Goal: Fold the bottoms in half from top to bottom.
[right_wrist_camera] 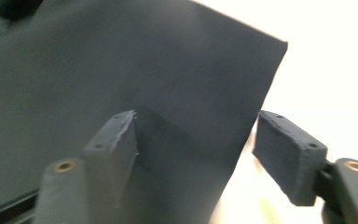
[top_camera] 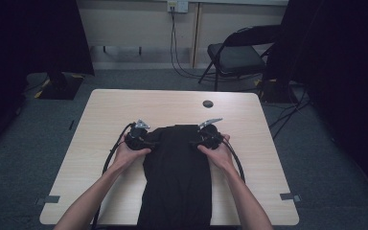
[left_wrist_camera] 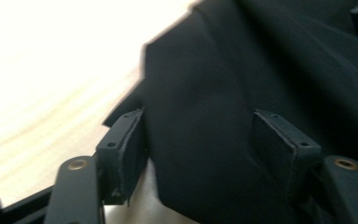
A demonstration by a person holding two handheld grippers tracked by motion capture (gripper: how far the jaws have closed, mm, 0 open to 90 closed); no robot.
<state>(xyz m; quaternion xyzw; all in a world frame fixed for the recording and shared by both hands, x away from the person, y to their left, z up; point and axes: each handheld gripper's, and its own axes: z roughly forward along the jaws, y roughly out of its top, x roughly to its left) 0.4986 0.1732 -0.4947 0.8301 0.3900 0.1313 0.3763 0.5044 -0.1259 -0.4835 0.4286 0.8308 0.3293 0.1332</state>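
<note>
Dim room with grey carpet, a pale wall with a socket and trailing cords at the back, dark curtains down both sides. Folding chair point(top_camera: 235, 55) standing beyond the far right corner of the table. Light wooden table point(top_camera: 105, 110) in the middle, with a small round dark cable port point(top_camera: 208, 104) near its far edge and strips of grey tape on the floor by its near corners. Black cloth point(top_camera: 177, 177) lying along the table's middle, folded into a long band, far end about mid-table, near end hanging over the near edge. Forearms entering from below, one to each side of the cloth's far end. Left tongs point(top_camera: 146, 140) at the cloth's far left corner, right tongs point(top_camera: 196, 140) at its far right corner, cables looping back along the table. Left tongs point(left_wrist_camera: 198, 154) standing wide, cloth edge lying between the pads, no pinch visible. Right tongs point(right_wrist_camera: 196, 154) likewise wide, straddling the cloth's straight side edge, with the right pad point(right_wrist_camera: 286, 156) over bare table.
</note>
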